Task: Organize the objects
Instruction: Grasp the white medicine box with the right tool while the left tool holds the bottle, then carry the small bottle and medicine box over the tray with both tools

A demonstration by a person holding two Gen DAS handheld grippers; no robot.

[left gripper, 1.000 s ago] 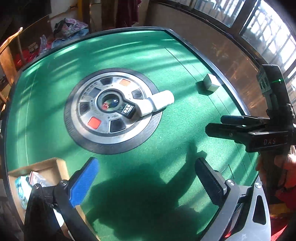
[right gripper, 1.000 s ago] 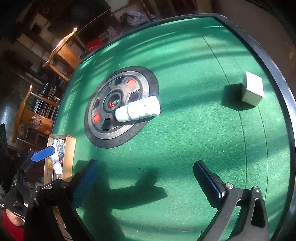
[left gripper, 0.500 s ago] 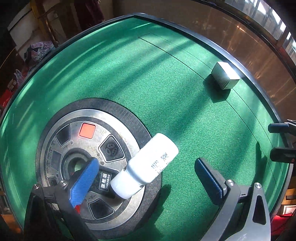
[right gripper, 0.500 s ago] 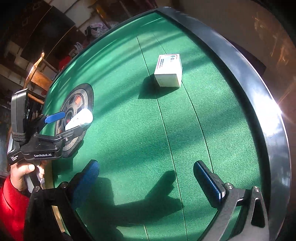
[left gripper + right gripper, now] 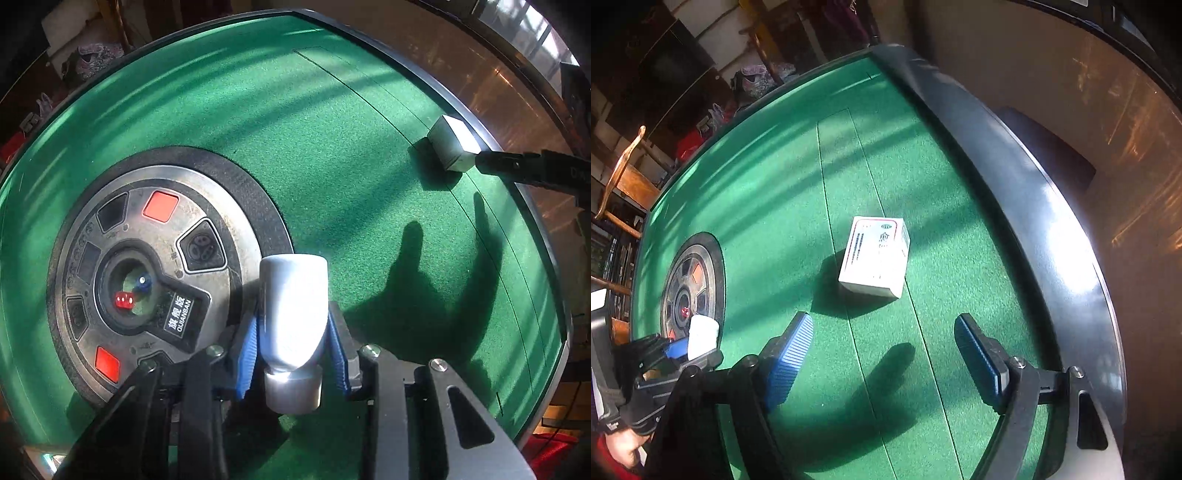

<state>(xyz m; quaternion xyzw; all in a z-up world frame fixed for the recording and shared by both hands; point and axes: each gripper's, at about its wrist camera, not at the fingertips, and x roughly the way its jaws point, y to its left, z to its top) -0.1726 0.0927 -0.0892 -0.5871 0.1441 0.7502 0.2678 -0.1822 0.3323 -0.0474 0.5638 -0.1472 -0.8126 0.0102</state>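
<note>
Moved down onto the white bottle since the earlier frames, when it lay untouched across the dial with blue pads spread wide to either side; now clamped on it, left gripper with jaws closing, blue pads pressed against both flanks of the bottle body, cap end nearest the camera and base pointing away. Bottle lying at the right edge of the round metal centre dial, partly on its dark outer ring, partly over green felt. Red dice and a blue one visible under the dial's central dome, two red buttons on its face.

Farther right, near the table's black rim, a small white box standing on the felt, printed face up, casting a dark shadow toward the left. Came closer to that box as well: right gripper, jaws narrowing yet still apart, nothing between the pads, box just beyond the fingertips and not touched. Seen from the left wrist view, one black finger of the right tool reaching in beside the box.

Green felt table in streaked sunlight; wooden chair beyond the far left edge; a hand in a red sleeve holding the left tool at the lower left of the right wrist view
</note>
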